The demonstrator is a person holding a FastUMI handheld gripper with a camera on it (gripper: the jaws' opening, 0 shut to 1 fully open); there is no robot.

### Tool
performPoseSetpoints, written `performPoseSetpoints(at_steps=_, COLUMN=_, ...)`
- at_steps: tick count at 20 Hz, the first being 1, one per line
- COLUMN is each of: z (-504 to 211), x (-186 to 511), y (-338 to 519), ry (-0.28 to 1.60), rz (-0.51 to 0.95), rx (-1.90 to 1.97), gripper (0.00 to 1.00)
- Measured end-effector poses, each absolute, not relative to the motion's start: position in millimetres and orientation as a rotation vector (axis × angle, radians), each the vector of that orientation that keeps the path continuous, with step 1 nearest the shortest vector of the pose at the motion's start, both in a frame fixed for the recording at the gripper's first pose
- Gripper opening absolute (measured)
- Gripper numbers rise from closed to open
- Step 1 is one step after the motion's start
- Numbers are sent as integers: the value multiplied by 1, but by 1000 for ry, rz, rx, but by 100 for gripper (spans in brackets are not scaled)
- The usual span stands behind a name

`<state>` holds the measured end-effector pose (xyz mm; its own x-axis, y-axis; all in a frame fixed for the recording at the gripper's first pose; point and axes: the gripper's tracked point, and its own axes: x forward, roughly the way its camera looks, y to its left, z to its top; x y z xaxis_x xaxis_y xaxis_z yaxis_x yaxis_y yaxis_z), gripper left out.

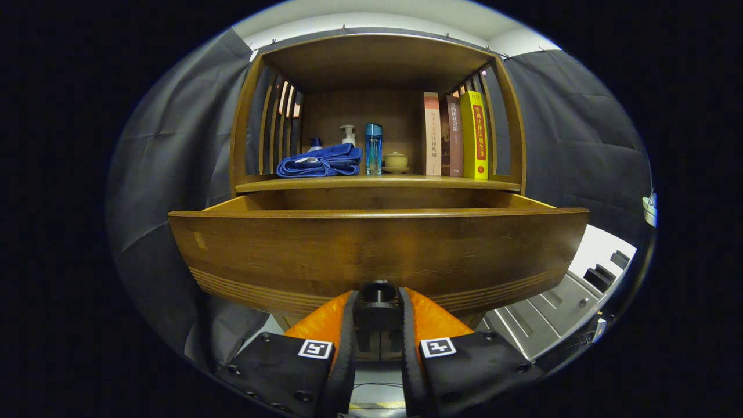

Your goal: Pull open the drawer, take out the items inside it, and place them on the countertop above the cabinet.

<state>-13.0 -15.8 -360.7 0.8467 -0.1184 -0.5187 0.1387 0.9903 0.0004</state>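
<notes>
Gripper view: my fingers (378, 302) are closed around the dark round knob (378, 288) at the bottom centre of the drawer (377, 249) front, one finger on each side of it. Whether both pads actually press on the knob I cannot tell; the contact is hidden behind the fingers.

The drawer is pulled out of the wooden cabinet (242, 116). Its top rim sits straight ahead of me, and the side walls run back under the shelf edge. From this low angle the front panel blocks the inside, so I cannot tell what is in the drawer.

The worktop (377, 183) above the drawer is an open niche with slatted sides. On it, from left to right:
- a folded blue towel (320, 162), lying flat near the front edge
- a small blue-capped bottle (315, 143) just behind the towel, mostly hidden by it
- a white pump bottle (348, 134) behind the towel, upright
- a tall blue translucent bottle (374, 149) just beside the towel, upright
- a small yellowish lidded cup (396, 162) on a saucer, near the blue bottle
- three books (455, 136) standing upright against the right-hand slats, the yellow one outermost

Around the cabinet: dark cloth wall on both sides. Low on the right, beyond the drawer corner, there is a grey panelled surface (551, 307); what it is I cannot tell. Nothing stands between my fingers and the drawer front.
</notes>
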Motion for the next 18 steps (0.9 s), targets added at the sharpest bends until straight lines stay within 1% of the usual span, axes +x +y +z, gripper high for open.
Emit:
performPoseSetpoints(at_steps=3, z=-359, x=-13, y=-16, ry=539, rz=-136, rx=32, gripper=49)
performPoseSetpoints(at_steps=11, z=-349, x=-17, y=-6, ry=540, rz=-120, rx=-9, gripper=92)
performPoseSetpoints(at_steps=14, z=-319, x=-19, y=-4, ry=501, rz=-126, rx=-38, gripper=95)
performPoseSetpoints(at_steps=18, z=-241, x=-1, y=-2, ry=378, rz=-122, rx=-91, gripper=98)
